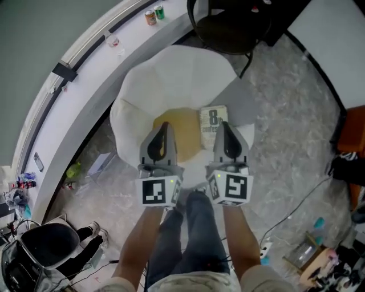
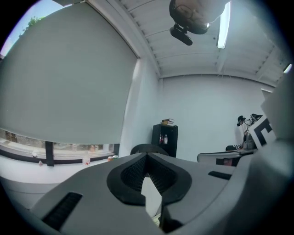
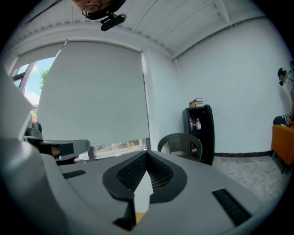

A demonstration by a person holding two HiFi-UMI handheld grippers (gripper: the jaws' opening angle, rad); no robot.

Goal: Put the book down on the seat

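A cream book [image 1: 212, 122] with dark print lies flat on the white round seat [image 1: 182, 74], beside a yellow cushion [image 1: 185, 137]. Both grippers hang in the air above the seat's front edge and point level, away from me. The left gripper [image 1: 165, 124] is over the yellow cushion, its jaws closed tip to tip on nothing. The right gripper [image 1: 223, 124] floats over the book's right edge and hides part of it; its jaws also meet, empty. In the left gripper view the left gripper [image 2: 146, 156] faces a wall and window blind. The right gripper [image 3: 146, 154] faces the same way.
A black chair [image 1: 228, 25] stands behind the seat, also seen as the black chair [image 3: 180, 144]. Cans [image 1: 154, 14] sit on the curved window sill. A black shelf [image 2: 164, 137] stands by the wall. My legs [image 1: 188, 239] are below the grippers. Cables and a power strip [image 1: 265, 249] lie on the floor at right.
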